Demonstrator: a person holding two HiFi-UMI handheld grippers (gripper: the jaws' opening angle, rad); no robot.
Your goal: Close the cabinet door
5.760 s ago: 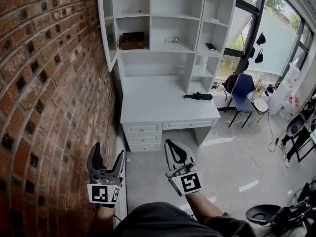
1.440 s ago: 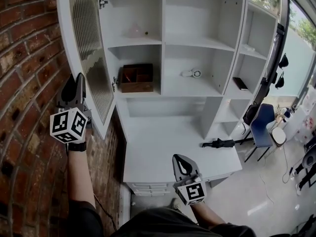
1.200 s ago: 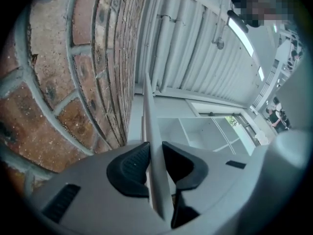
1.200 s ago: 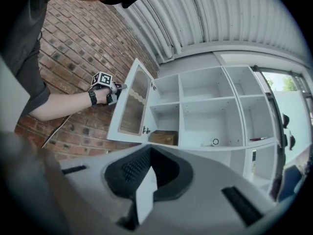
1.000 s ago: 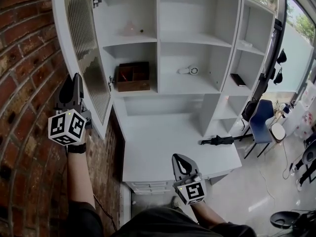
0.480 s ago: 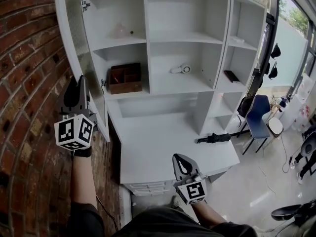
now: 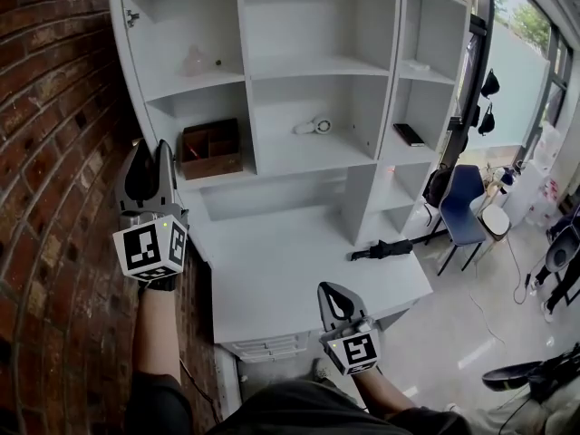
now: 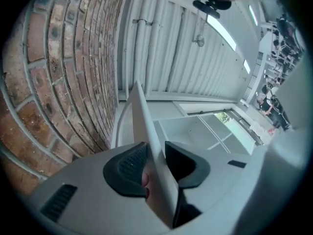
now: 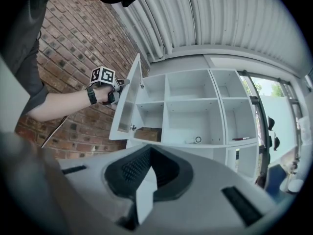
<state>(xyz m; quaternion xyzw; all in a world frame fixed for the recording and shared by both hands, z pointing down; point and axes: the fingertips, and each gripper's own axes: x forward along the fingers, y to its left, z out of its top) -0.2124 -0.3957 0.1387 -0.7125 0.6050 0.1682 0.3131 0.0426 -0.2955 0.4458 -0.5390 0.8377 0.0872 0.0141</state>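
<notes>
Far left: red brick wall (image 7: 54, 152). Beside it, at shelf height, the left gripper (image 7: 152, 149) points upward with the free edge of the white glass-panelled cabinet door (image 9: 128, 102) between its jaws. The jaws are narrow and have just been opening. The ribbed black pads (image 8: 126, 166) sit close either side of the edge, and the right one looks just off the face. Door hinges on the left wall of the white open-shelf cabinet (image 7: 243, 25) and stands swung out, not closed. Lower-left shelf: brown wooden box (image 7: 210, 149). Next compartment right: small white round object (image 7: 313, 127). Below the shelves is the white bench (image 7: 290, 279), with a black folded umbrella (image 7: 381, 249) near its right edge. In front of the bench, low, the right gripper (image 7: 330, 288) has its jaws together, well apart from the door. Blue chair (image 7: 460, 202) right of the bench.
</notes>
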